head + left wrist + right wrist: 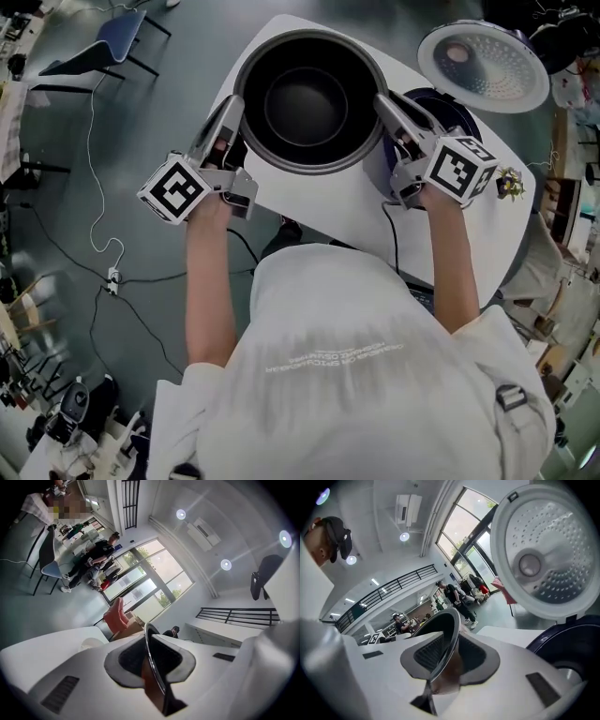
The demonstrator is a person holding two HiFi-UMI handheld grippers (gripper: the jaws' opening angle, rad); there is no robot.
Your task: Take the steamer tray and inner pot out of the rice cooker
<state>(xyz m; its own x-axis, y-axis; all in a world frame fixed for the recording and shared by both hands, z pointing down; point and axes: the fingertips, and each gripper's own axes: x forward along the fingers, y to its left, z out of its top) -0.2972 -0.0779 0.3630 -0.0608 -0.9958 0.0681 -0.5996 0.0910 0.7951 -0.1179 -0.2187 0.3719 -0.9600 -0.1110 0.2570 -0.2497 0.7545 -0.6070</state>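
The inner pot (309, 98), dark inside with a wide metal rim, hangs between my two grippers above the white table (328, 202). My left gripper (232, 105) is shut on the pot's left rim, and my right gripper (382, 101) is shut on its right rim. In the left gripper view the thin rim (151, 653) runs edge-on between the pads of the left gripper (152, 667). In the right gripper view the rim (449, 639) is likewise pinched in the right gripper (446, 663). The dark blue rice cooker (450, 108) stands just right of the pot, its perforated lid (483, 66) swung open. I see no steamer tray.
The table's near edge runs close to the person's body. A small ornament (511, 183) lies at the table's right edge. On the floor to the left are a blue chair (117, 37) and loose cables (103, 253). People stand far off by the windows (101, 550).
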